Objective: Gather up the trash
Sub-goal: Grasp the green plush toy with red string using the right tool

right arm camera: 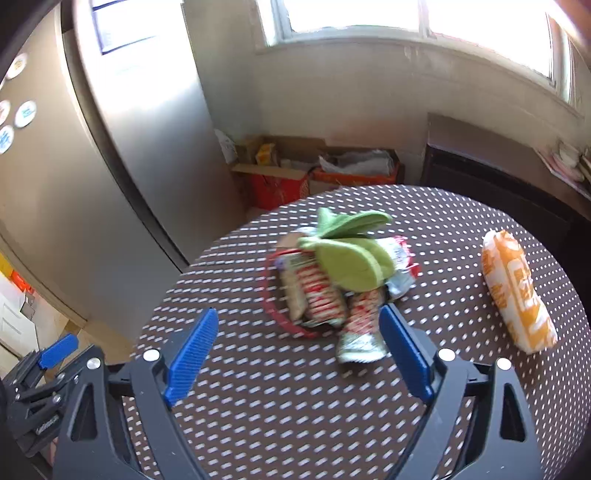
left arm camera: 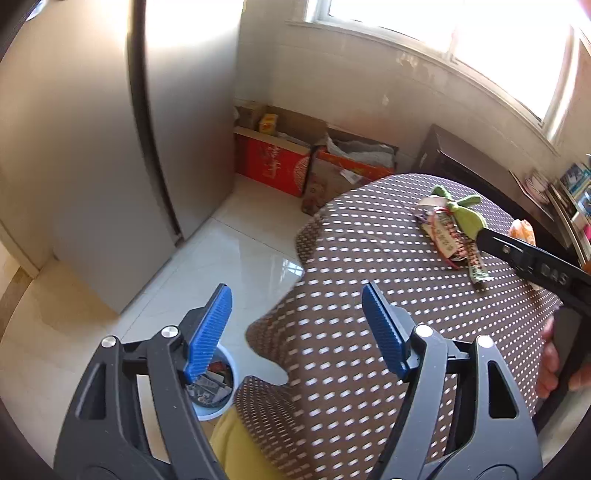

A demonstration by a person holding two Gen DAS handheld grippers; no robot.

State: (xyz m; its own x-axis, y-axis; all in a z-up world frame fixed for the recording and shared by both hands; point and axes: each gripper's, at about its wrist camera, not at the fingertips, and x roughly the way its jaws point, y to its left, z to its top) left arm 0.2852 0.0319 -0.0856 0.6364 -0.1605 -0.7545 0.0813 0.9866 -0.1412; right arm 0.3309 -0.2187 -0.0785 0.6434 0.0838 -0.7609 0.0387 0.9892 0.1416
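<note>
Blue fingers (right arm camera: 192,354) of the right gripper (right arm camera: 299,354) were apart above the table (right arm camera: 295,424), near the wrappers (right arm camera: 321,299). The left gripper (left arm camera: 297,332) was wide apart too, over the table's left edge and a bin (left arm camera: 218,391).

Blown-out window (right arm camera: 369,14) glare, seemingly motion-blurred.

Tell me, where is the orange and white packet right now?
The orange and white packet lies on the dotted tablecloth at the right of the right wrist view, apart from the wrapper pile in the middle.
</note>
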